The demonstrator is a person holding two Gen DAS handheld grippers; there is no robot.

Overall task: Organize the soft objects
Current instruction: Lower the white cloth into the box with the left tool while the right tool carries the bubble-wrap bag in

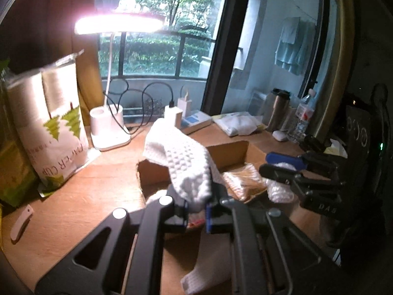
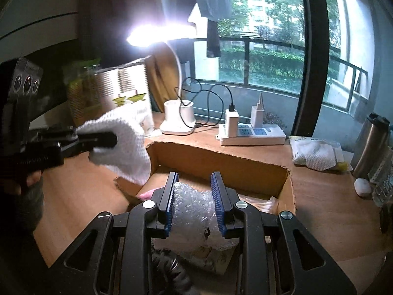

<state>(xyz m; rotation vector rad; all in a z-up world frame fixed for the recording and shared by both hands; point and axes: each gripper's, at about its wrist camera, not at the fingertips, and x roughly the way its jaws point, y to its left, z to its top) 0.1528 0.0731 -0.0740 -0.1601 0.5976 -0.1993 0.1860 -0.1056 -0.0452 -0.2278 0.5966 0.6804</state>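
Lamp-lit wooden desk (image 2: 81, 191): the left gripper (image 1: 196, 209) is clenching the white cloth (image 1: 186, 164), dangling it over the box's (image 2: 221, 162) left edge; the right gripper (image 2: 195, 204) is hanging open around bubble wrap (image 2: 194, 211) inside.

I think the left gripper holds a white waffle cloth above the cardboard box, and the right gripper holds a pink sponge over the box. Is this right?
Not quite. The right gripper has clear bubble wrap between its fingers, as the right wrist view shows, not a pink sponge. The rest stands: the left gripper holds the white waffle cloth above the cardboard box.
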